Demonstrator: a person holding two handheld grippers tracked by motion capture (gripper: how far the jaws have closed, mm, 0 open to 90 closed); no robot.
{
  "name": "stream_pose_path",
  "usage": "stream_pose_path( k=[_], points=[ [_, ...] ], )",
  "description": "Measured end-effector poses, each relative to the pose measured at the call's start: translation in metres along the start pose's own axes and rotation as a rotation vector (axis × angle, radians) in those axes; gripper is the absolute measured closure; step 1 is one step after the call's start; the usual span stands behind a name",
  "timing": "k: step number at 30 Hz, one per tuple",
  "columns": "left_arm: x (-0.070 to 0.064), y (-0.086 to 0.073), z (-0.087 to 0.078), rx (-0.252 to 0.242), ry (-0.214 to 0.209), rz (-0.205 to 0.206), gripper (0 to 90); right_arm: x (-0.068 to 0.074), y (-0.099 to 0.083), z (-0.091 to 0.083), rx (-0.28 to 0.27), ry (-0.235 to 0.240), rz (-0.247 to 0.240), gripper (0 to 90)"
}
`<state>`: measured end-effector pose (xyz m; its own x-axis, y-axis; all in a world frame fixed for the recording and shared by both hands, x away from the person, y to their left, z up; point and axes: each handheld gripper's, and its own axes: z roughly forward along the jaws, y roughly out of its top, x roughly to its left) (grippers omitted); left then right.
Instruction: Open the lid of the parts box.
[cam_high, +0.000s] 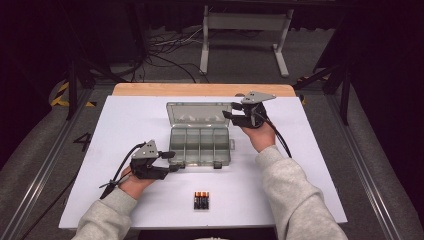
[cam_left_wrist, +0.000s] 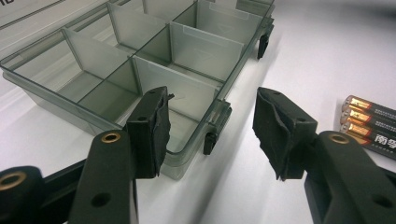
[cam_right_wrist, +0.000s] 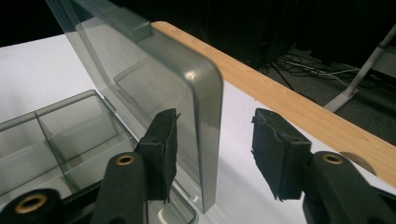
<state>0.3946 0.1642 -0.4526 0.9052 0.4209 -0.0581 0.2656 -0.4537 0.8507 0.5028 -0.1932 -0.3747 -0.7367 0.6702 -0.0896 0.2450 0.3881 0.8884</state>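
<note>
At centre frame: two grippers working one open clear compartment box.

The right gripper (cam_high: 226, 111), right of centre in the high view, has its jaws parted wide around the side edge of the raised lid (cam_right_wrist: 154, 93), one pad inside it and one outside, neither seen pressing. The left gripper (cam_high: 172, 161), lower left of centre, is likewise spread wide and holds nothing, its jaws straddling the near left corner of the box (cam_high: 200, 146) by a front latch (cam_left_wrist: 211, 137). One box, two dark front latches, one pack of batteries (cam_high: 201, 200) lying apart at lower centre. The white mat (cam_high: 310, 165) lies bare left and right of the box; a wooden table edge (cam_high: 200, 89) runs behind.
</note>
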Motion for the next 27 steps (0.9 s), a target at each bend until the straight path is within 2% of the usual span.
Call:
stream_pose_path(
  k=[6,15,27],
  points=[
    [0.000,0.000,0.000,0.000,-0.001,0.000,45.8,-0.005,-0.004,0.010,0.019,0.006,0.019,58.3],
    [0.000,0.000,0.000,0.000,0.000,0.001,45.8,-0.008,-0.012,0.022,0.051,0.018,0.019,63.6],
    [0.000,0.000,0.000,-0.001,-0.002,0.001,45.8,-0.011,-0.021,0.036,0.085,0.023,0.034,65.6]
  ],
)
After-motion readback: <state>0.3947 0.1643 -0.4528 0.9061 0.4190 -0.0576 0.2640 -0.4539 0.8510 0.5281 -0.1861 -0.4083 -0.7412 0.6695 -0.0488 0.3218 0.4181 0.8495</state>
